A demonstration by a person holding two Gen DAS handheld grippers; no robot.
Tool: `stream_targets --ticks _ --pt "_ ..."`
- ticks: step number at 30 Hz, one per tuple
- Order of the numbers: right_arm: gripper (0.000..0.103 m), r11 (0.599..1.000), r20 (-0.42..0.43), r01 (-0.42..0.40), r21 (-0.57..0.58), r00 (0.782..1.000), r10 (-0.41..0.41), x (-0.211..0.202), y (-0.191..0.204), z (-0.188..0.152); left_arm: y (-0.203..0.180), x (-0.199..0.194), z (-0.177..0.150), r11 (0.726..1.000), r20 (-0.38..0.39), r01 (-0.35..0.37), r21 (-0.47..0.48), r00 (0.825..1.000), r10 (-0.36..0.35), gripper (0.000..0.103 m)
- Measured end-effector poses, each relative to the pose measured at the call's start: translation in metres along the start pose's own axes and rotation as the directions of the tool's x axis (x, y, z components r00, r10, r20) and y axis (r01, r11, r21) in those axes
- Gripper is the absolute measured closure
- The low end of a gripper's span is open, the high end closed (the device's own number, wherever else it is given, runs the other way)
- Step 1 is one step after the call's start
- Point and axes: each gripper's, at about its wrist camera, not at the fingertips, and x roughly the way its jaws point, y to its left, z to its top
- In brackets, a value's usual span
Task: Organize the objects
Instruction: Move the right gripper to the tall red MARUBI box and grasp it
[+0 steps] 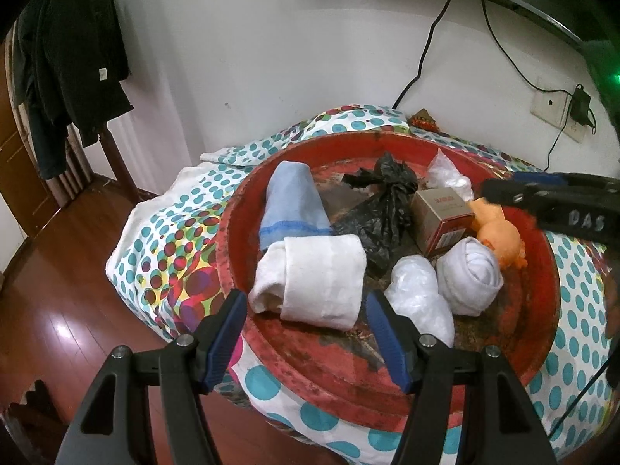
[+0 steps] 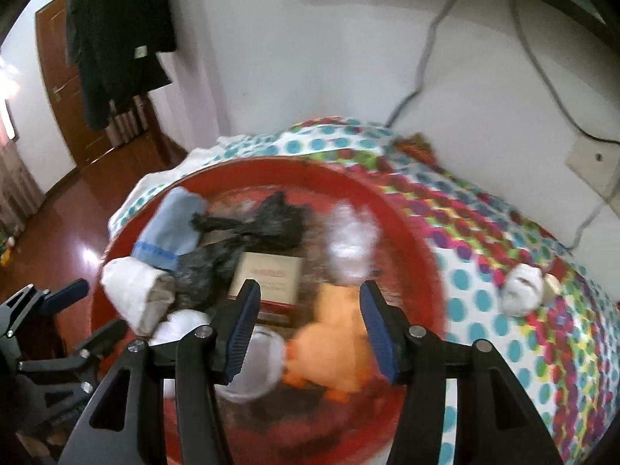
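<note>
Left wrist view: left gripper (image 1: 306,333) spread, empty, at near rim of red tray (image 1: 387,381), just short of the white rolled cloth (image 1: 316,277). Orange toy (image 1: 498,232) lies by tray's right rim.

Right wrist view (blurred): right gripper (image 2: 310,325) spread, nothing pinched; orange toy sits below, between the jaws, inside tray. White bundle (image 2: 521,288) lies apart on the dotted sheet (image 2: 484,224), outside tray.

Judgement: toy looks placed. Next: fetch white bundle into tray.

Towel rolls (image 1: 310,271) at tray's (image 1: 387,379) left, box (image 1: 441,219) centre, duck toy (image 1: 498,232) right, all inside.
</note>
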Motion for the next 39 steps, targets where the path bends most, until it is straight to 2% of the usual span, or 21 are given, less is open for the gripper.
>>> stream_targets --ticks 9,17,20,23,28,35,39 --pt "0.051 0.979 -0.008 0.176 0.100 0.984 -0.176 0.004 -0.075 -0.004 -0.005 -0.001 -0.001 1.000 0.001 0.010 0.018 1.000 -0.010 0.037" --pt "0.052 0.921 -0.062 0.317 0.227 0.948 -0.311 0.029 -0.162 0.002 -0.011 -0.001 -0.002 0.999 0.007 0.005 0.039 1.000 -0.005 0.037" --pt "0.052 0.900 -0.087 0.348 0.263 0.938 -0.337 0.038 -0.191 0.006 -0.012 0.000 -0.002 0.999 0.007 0.005 0.045 1.000 -0.005 0.037" --pt "0.052 0.884 -0.115 0.363 0.295 0.932 -0.344 0.048 -0.216 0.009 -0.014 0.000 -0.002 0.999 0.005 0.002 0.053 1.000 -0.002 0.037" --pt "0.053 0.868 -0.157 0.352 0.350 0.936 -0.316 0.070 -0.241 0.013 -0.016 0.002 -0.003 0.999 -0.001 0.015 0.053 1.000 -0.015 0.037" --pt "0.053 0.865 -0.186 0.346 0.365 0.937 -0.296 0.096 -0.244 0.019 -0.018 0.003 -0.003 0.998 -0.004 0.016 0.059 1.000 -0.016 0.037" --pt "0.061 0.867 -0.183 0.356 0.348 0.933 -0.310 0.102 -0.241 0.021 -0.019 0.002 -0.004 0.998 0.002 0.014 0.067 1.000 -0.014 0.037"
